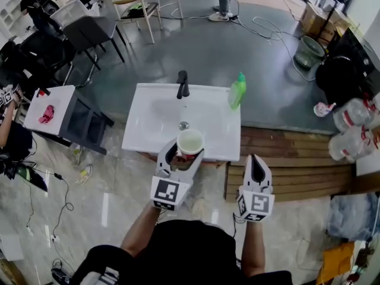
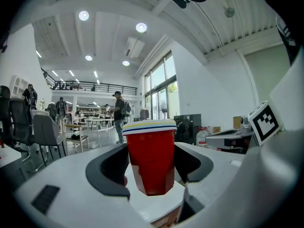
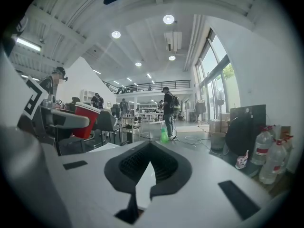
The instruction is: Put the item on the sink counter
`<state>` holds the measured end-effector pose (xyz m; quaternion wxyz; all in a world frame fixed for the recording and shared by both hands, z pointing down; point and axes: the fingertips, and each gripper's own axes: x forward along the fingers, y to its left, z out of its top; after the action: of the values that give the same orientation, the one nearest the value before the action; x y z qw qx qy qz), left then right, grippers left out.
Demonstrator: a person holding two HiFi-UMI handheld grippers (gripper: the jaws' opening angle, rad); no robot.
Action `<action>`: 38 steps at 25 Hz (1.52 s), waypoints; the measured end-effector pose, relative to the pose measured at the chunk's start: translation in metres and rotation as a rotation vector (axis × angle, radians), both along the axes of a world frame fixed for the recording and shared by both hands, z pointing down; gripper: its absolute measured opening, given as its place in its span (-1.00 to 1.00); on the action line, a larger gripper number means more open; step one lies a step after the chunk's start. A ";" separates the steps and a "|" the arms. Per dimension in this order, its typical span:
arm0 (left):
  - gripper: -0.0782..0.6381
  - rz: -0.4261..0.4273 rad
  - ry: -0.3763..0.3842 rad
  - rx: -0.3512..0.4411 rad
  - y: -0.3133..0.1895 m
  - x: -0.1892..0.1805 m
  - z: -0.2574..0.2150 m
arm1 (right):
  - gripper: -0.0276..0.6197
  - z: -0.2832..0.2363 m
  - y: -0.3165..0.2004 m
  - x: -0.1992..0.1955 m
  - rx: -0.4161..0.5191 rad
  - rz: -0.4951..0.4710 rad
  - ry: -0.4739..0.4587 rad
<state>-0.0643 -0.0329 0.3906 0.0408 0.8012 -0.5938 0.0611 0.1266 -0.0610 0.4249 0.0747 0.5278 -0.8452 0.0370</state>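
Note:
A red paper cup (image 1: 190, 140) with a white rim stands upright between the jaws of my left gripper (image 1: 185, 151), which is shut on it. It hangs just over the front edge of the white sink counter (image 1: 145, 120). In the left gripper view the cup (image 2: 152, 151) fills the gap, both pads pressing its sides. My right gripper (image 1: 256, 162) is level beside it to the right, in front of the counter's right corner, shut and empty. In the right gripper view its tips (image 3: 149, 147) meet, and the cup (image 3: 86, 120) shows at the left.
On the counter stand a black faucet (image 1: 183, 85) at the back and a green bottle (image 1: 237, 91) at the back right, around the basin drain (image 1: 183, 125). A wooden platform (image 1: 285, 171) lies to the right, a small white table (image 1: 50, 108) to the left, and water bottles (image 1: 353, 129) at the far right.

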 end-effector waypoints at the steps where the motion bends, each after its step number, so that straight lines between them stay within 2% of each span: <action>1: 0.02 0.007 0.001 0.001 -0.003 0.002 0.000 | -0.92 0.000 -0.002 0.001 0.001 0.003 0.000; 9: 0.02 0.074 0.002 0.007 -0.033 0.024 0.008 | -0.92 0.010 -0.017 0.015 -0.009 0.038 0.010; 18: 0.02 0.177 0.016 0.002 -0.089 0.051 0.033 | -0.92 0.029 -0.055 0.030 -0.031 0.118 0.010; 24: 0.02 0.245 0.022 -0.077 -0.125 0.072 0.063 | -0.92 0.052 -0.084 0.036 -0.063 0.153 0.011; 38: 0.02 0.336 0.040 -0.134 -0.195 0.095 0.130 | -0.92 0.104 -0.140 0.040 -0.130 0.203 0.007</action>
<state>0.0303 -0.2279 0.5208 0.0953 0.8857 -0.4453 0.0905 0.1666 -0.2013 0.5288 0.1077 0.6047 -0.7831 0.0975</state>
